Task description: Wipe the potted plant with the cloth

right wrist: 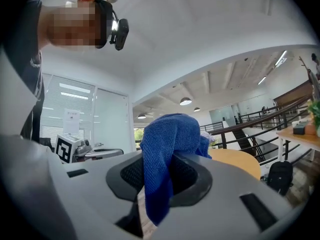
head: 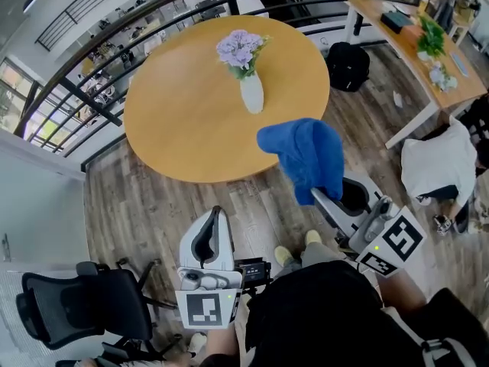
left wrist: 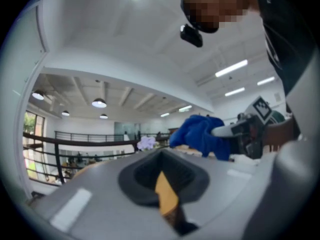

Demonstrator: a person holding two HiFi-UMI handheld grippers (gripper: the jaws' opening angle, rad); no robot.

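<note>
The potted plant [head: 247,67], purple flowers in a white vase, stands upright on the round wooden table [head: 183,121]. My right gripper [head: 319,194] is shut on a blue cloth [head: 306,155], which drapes over its jaws just off the table's near right edge, short of the plant. In the right gripper view the cloth [right wrist: 167,144] hangs between the pads and hides the fingertips. My left gripper [head: 216,214] is lower left, over the floor, shut with nothing in it. From the left gripper view [left wrist: 162,156] the flowers [left wrist: 146,143] and the cloth [left wrist: 200,134] show ahead.
A black office chair [head: 76,304] stands at the lower left. A black backpack [head: 348,66] lies on the floor beyond the table. A long desk [head: 416,44] with plants is at the upper right, a seated person [head: 443,167] beside it. A black railing [head: 153,21] runs behind.
</note>
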